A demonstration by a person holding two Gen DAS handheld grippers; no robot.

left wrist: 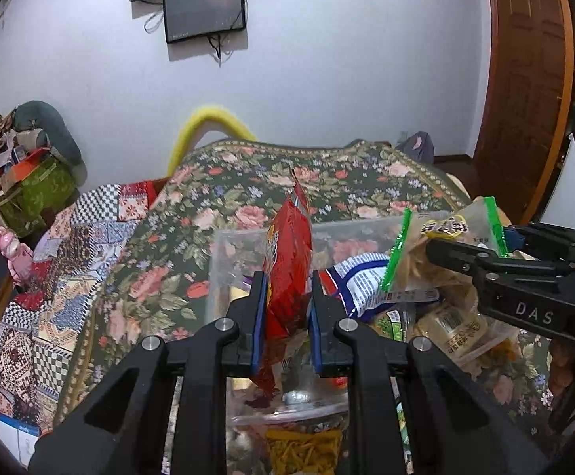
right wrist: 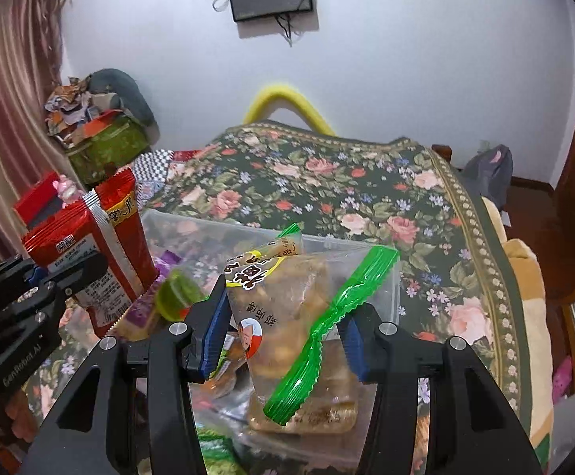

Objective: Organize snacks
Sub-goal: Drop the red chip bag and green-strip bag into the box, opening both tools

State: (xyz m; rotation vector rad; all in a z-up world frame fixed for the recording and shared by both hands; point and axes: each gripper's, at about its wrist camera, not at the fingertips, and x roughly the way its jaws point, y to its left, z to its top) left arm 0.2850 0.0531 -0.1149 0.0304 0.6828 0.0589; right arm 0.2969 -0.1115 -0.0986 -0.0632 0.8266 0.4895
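Observation:
My left gripper [left wrist: 286, 312] is shut on a red snack bag [left wrist: 287, 273] and holds it upright over a clear plastic bin [left wrist: 224, 253]. My right gripper [right wrist: 283, 336] is shut on a clear snack bag with green edges [right wrist: 299, 340] above the bin's right side. That bag also shows in the left wrist view [left wrist: 442, 253], with the right gripper [left wrist: 481, 257] at the far right. The red bag [right wrist: 109, 245] and left gripper [right wrist: 50, 281] show at the left of the right wrist view. The bin [right wrist: 386, 285] holds several snack packs, among them a blue-and-white bag [left wrist: 358, 281].
The bin stands on a floral cloth [left wrist: 248, 182] over a table. A patchwork cloth [left wrist: 69, 261] lies to the left. A pile of boxes and fabric [left wrist: 30, 166] stands at the far left. A wooden door [left wrist: 525, 79] is at the right. A monitor [left wrist: 204, 12] hangs on the wall.

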